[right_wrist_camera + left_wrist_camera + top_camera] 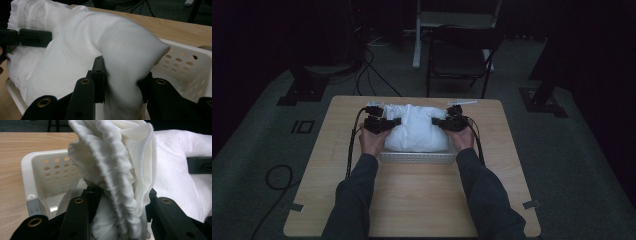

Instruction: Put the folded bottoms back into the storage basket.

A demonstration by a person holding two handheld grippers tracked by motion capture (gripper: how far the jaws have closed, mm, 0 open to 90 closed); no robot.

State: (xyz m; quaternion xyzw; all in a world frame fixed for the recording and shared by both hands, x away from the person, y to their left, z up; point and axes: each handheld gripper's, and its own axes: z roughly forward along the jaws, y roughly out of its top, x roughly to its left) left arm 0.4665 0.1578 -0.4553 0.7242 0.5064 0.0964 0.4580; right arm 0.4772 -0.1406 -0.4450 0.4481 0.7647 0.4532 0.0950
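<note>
A bulky white cloth [417,127] fills a white perforated basket [417,157] in the middle of the wooden table. My left gripper [393,121] is at the cloth's left side, shut on a gathered fold of the cloth [117,195]. My right gripper [438,121] is at its right side, shut on another bunched fold [125,82]. The basket's holed wall [53,167] shows beside the left jaws, and the basket wall [185,65] shows again beyond the right jaws. In each gripper view the other gripper's black jaw rests on the cloth farther off.
The wooden table [412,200] has bare surface in front of the basket and at both sides. A dark chair [459,57] stands behind the table's far edge. Cables [277,177] lie on the floor at the left.
</note>
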